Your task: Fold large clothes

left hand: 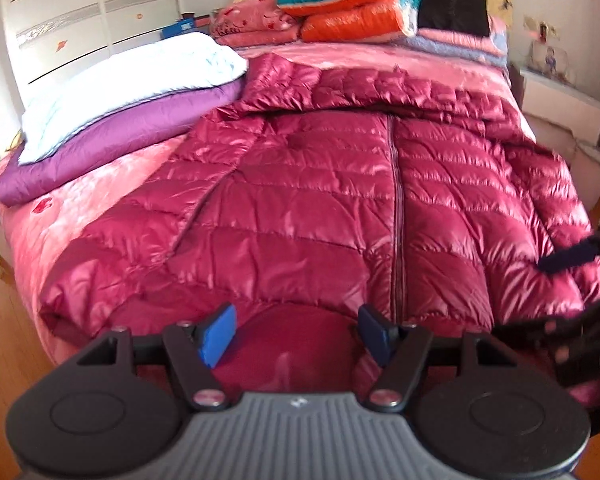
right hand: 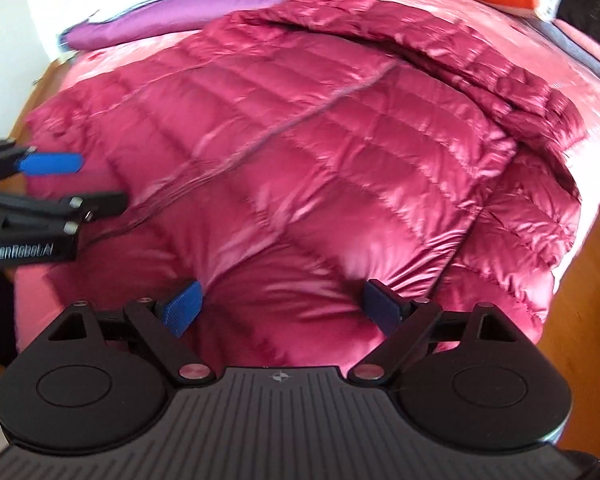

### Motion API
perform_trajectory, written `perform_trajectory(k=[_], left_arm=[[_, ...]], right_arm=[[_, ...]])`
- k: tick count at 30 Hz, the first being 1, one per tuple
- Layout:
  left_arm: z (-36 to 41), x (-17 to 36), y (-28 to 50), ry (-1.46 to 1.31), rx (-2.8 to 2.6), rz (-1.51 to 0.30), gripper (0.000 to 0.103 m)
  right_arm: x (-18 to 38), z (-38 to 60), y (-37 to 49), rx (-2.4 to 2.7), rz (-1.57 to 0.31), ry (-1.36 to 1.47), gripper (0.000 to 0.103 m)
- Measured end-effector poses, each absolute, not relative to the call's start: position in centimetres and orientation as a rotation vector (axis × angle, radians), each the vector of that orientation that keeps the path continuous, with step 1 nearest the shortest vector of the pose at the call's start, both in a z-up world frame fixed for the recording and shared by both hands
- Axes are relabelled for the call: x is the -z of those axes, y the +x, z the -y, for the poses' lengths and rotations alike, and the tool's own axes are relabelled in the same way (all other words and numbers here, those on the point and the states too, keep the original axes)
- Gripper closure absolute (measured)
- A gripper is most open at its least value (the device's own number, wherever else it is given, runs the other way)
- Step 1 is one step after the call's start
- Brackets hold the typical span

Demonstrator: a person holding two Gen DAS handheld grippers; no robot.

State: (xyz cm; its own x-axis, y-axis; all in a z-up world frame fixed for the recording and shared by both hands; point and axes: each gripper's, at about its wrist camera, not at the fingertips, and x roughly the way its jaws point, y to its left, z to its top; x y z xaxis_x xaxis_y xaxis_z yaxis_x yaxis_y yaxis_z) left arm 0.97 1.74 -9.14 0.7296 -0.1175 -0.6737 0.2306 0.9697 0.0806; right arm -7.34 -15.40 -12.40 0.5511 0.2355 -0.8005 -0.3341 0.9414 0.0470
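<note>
Down jacket [left hand: 340, 184] lay spread flat on bed [left hand: 112, 200], zipped, unfolded. Left gripper [left hand: 296, 334] and right gripper [right hand: 282, 308] hovered spread, pinching nothing. All folding remained.

Only readable text: "GenRobot.AI", white on black, on the left gripper [right hand: 50, 164] body, at 9 o'clock in the right wrist view. Nothing else legible.

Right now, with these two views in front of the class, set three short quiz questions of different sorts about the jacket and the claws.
1. True or false: the jacket is zipped shut.
2. The left claw is: A) open, B) shut on the jacket.
3. What lies under the white pillow?

Key: 1 true; 2 A; 3 a purple quilt.
</note>
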Motion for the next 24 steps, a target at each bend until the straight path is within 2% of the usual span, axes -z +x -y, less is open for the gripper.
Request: perform_trajectory(k=[8,16,24], left_arm=[[-6.5,7.1,-0.2,-0.065,0.106,-0.693,0.029],[-10.9,7.0,0.4,-0.264,-0.006,-0.701,0.026],[-15.7,8.7,2.1,-0.542,-0.108,-0.739,0.025]], right_arm=[[10.8,10.1,-13.2,-0.554,-0.799,-0.345,0.0],[13.2,6.0,-17.0,-0.545,-0.68,-0.711,0.0],[14.0,6.5,-17.1,-0.558,-0.721,-0.71,0.0]])
